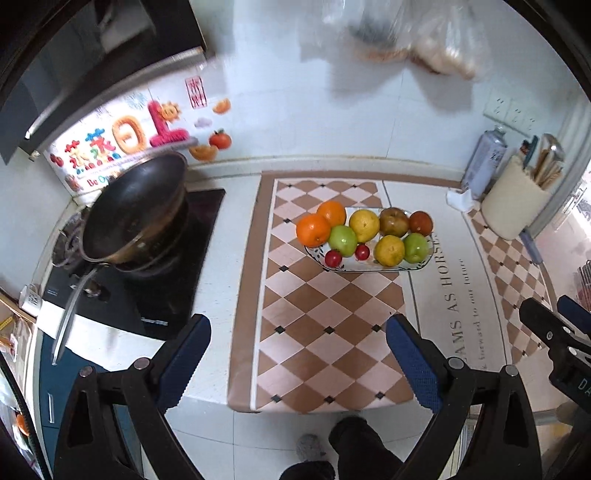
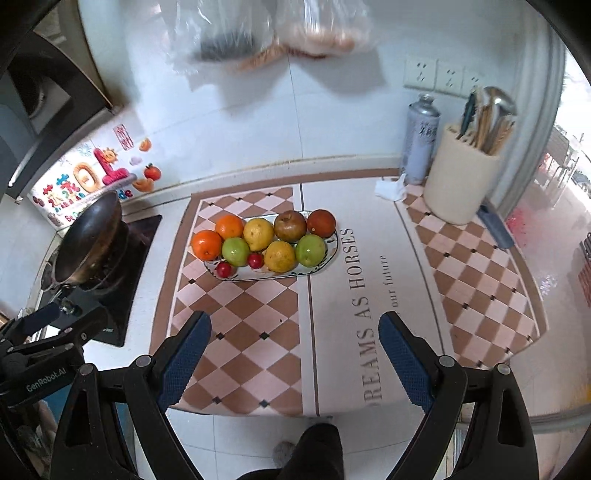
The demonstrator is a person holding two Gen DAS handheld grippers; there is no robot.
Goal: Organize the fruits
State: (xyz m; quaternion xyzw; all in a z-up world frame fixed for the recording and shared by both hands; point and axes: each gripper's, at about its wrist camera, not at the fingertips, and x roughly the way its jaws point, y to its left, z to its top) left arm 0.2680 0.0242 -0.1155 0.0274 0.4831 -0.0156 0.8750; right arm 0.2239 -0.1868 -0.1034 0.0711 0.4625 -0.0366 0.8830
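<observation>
A patterned plate (image 1: 384, 266) (image 2: 334, 246) sits on the checkered mat, full of fruit in rows. It holds two oranges (image 1: 313, 229) (image 2: 207, 244), two green apples (image 1: 343, 240) (image 2: 236, 252), two yellow fruits (image 1: 389, 250) (image 2: 279, 256), a brown apple (image 1: 394, 221) (image 2: 291, 226), a dark red fruit (image 1: 421, 223) (image 2: 321, 223) and two small red fruits (image 1: 333, 258) (image 2: 226, 269). My left gripper (image 1: 297, 328) is open and empty, above the counter's front edge, well short of the plate. My right gripper (image 2: 295, 326) is open and empty, likewise near the front edge.
A black wok (image 1: 136, 210) (image 2: 88, 236) sits on the stove at the left. A spray can (image 2: 421, 138), a cream utensil holder (image 2: 461, 177) and crumpled tissue (image 2: 391, 188) stand at the back right. Plastic bags (image 2: 266, 33) hang on the wall.
</observation>
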